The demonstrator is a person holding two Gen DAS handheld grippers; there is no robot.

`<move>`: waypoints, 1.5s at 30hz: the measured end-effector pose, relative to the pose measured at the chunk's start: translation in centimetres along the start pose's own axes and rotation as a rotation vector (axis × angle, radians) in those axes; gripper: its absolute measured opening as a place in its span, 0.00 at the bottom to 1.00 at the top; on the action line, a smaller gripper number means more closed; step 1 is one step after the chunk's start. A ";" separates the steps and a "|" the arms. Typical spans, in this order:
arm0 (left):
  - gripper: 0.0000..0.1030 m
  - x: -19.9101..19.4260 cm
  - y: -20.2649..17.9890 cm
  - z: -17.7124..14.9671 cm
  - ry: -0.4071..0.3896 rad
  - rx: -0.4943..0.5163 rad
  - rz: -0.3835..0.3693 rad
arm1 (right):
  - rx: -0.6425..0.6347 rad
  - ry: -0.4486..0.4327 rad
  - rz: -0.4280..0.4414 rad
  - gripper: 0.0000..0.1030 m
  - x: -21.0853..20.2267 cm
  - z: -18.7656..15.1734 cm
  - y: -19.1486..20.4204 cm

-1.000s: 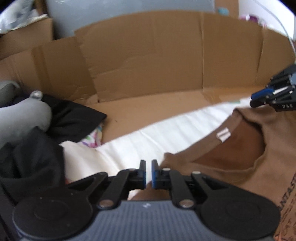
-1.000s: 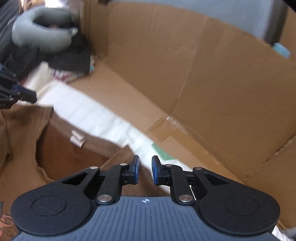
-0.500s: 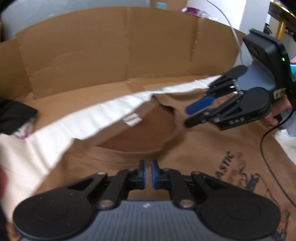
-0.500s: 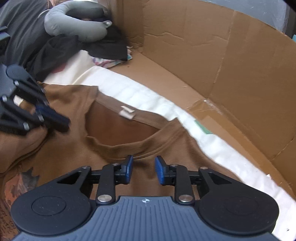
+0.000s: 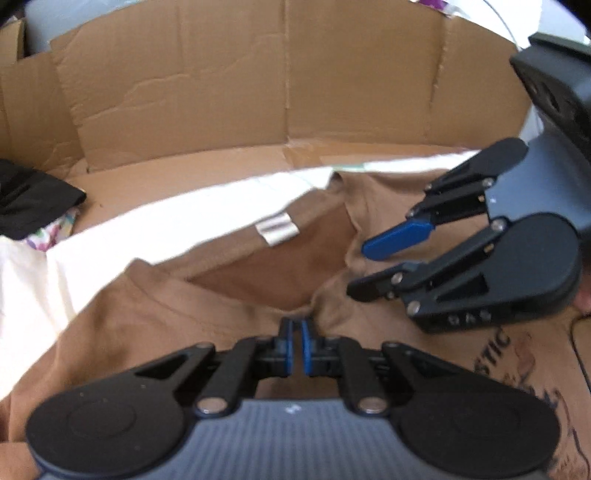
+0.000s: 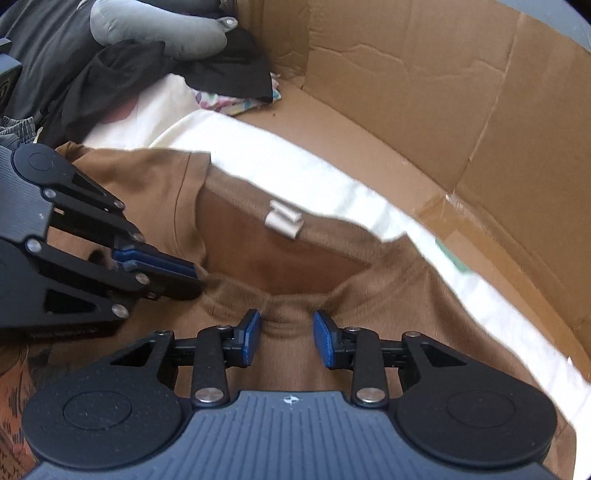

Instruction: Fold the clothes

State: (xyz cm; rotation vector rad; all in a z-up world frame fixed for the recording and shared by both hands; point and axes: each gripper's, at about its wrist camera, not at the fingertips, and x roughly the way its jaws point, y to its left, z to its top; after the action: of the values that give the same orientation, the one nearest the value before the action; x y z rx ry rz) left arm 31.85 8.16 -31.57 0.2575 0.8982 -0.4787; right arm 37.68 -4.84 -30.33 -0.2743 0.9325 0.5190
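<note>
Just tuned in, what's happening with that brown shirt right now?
A person works two handheld grippers at the collar of a brown T-shirt, which lies face up on a white sheet inside a cardboard box. The left gripper has its jaws nearly closed at the front collar edge; whether it pinches cloth is unclear. The right gripper is open, with bunched collar fabric between its fingers. No fold shows yet.

Count of things in view
One brown T-shirt, one white sheet, one grey neck pillow, one cardboard surround, two tongs.
</note>
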 end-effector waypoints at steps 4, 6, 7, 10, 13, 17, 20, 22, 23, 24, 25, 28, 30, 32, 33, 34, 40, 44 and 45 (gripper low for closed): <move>0.12 -0.4 0.2 0.9 -0.005 -0.056 0.034 | 0.101 -0.016 0.004 0.37 -1.1 1.0 -1.0; 0.18 -1.5 0.3 1.1 -0.022 -0.078 0.037 | 0.091 -0.030 -0.003 0.37 -2.8 0.7 -1.1; 0.21 -2.1 0.3 1.2 -0.034 -0.081 0.032 | 0.083 -0.037 -0.007 0.37 -3.7 0.5 -1.2; 0.34 -3.6 -0.3 1.4 -0.059 -0.057 0.014 | 0.056 -0.054 -0.018 0.38 -7.2 -0.7 -2.2; 0.36 -4.6 -1.5 1.4 -0.079 -0.025 0.024 | 0.058 -0.059 -0.062 0.38 -10.8 -2.3 -4.8; 0.36 -5.7 -2.6 1.3 -0.090 -0.036 0.013 | 0.118 -0.056 -0.149 0.38 -15.6 -4.7 -8.5; 0.38 -7.1 -3.1 1.1 -0.097 -0.059 0.021 | 0.154 -0.058 -0.205 0.38 -18.7 -6.6 -10.1; 0.40 -8.3 -3.3 0.6 -0.108 -0.083 0.019 | 0.177 -0.058 -0.242 0.38 -20.7 -8.0 -11.1; 0.41 -8.9 -3.4 0.4 -0.112 -0.098 0.021 | 0.183 -0.054 -0.261 0.38 -21.4 -8.7 -11.5; 0.42 -9.5 -3.6 0.1 -0.113 -0.114 0.024 | 0.189 -0.047 -0.277 0.38 -21.9 -9.4 -11.8; 0.42 -10.0 -3.7 -0.2 -0.115 -0.128 0.028 | 0.200 -0.040 -0.290 0.38 -22.3 -10.1 -12.2; 0.42 -11.5 -4.1 -1.2 -0.127 -0.170 0.038 | 0.295 -0.016 -0.300 0.36 -23.5 -12.3 -13.7; 0.42 -12.3 -4.5 -2.0 -0.129 -0.199 0.033 | 0.295 -0.011 -0.338 0.36 -23.9 -13.3 -13.9; 0.42 -13.0 -4.9 -2.9 -0.130 -0.217 0.016 | 0.299 0.002 -0.367 0.36 -23.9 -14.2 -14.3; 0.42 -13.2 -5.2 -3.4 -0.126 -0.220 0.008 | 0.312 0.016 -0.372 0.34 -23.6 -14.6 -14.7; 0.42 -13.4 -5.4 -3.8 -0.119 -0.224 0.002 | 0.318 0.029 -0.378 0.32 -23.2 -14.9 -14.9; 0.42 -13.9 -5.8 -6.5 -0.073 -0.276 -0.019 | 0.320 0.091 -0.373 0.32 -19.2 -16.8 -15.6; 0.42 -13.7 -5.8 -7.7 -0.035 -0.273 -0.020 | 0.322 0.116 -0.373 0.32 -17.4 -17.7 -15.7; 0.42 -13.6 -5.8 -7.9 -0.028 -0.270 -0.018 | 0.332 0.117 -0.376 0.32 -17.2 -17.8 -15.9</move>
State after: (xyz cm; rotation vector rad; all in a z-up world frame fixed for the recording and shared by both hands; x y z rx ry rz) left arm 16.34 10.34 -25.53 -0.0031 0.9272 -0.3716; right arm 25.47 -31.34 -26.38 -0.1736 1.0347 -0.0007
